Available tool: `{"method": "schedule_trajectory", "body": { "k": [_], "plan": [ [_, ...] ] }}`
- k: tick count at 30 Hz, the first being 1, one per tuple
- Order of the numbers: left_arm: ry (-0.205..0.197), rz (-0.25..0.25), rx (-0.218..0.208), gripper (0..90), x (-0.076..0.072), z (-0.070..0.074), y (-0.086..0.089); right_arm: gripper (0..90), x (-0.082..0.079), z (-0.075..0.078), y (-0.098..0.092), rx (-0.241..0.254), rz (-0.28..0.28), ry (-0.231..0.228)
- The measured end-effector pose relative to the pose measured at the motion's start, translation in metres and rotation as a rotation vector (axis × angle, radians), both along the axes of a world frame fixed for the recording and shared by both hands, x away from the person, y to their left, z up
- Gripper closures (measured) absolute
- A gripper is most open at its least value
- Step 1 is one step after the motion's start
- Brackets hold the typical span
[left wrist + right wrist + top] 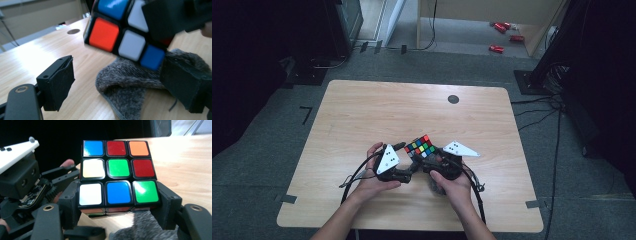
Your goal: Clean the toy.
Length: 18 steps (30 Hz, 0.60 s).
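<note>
The scrambled puzzle cube [117, 176] hangs tilted above the table, just over a grey cloth [130, 82].

No readable text, label, brand, number or sign anywhere: not on the multicoloured puzzle cube [117, 175], nor the pale wooden bench [362, 115].
</note>
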<state>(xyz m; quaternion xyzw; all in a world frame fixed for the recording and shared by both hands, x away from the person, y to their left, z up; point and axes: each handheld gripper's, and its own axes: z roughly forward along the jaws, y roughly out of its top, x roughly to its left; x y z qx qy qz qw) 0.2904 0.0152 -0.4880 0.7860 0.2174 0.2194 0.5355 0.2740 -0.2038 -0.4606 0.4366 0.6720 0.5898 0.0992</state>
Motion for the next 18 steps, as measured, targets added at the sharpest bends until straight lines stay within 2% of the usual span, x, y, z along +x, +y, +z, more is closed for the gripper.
{"method": "schedule_trajectory", "body": {
  "k": [4,5,7,10,13,16,18],
  "plan": [
    [-0.072,0.030,-0.019,14.3,-0.002,0.000,0.000,34.2,-0.002,-0.002,0.006,0.000,0.014,0.032],
    [-0.083,0.030,-0.018,14.5,-0.003,-0.001,-0.001,34.2,-0.002,-0.002,0.007,0.000,0.015,0.039],
    [-0.129,0.029,-0.022,14.8,-0.005,-0.003,-0.002,34.2,-0.003,-0.002,0.008,0.007,0.014,0.052],
    [-0.159,0.015,-0.029,16.0,-0.007,-0.004,-0.003,34.2,-0.003,-0.001,0.007,0.028,0.011,0.083],
    [-0.195,0.004,-0.030,23.1,-0.010,-0.004,-0.005,34.2,-0.002,-0.002,0.007,0.050,0.013,0.118],
    [-0.207,-0.013,-0.028,30.3,-0.013,-0.004,-0.006,34.2,-0.001,-0.003,0.005,0.080,0.022,0.157],
    [-0.212,-0.017,-0.024,31.6,-0.014,-0.003,-0.006,34.1,0.000,-0.003,0.004,0.096,0.025,0.190]
  ]
}}
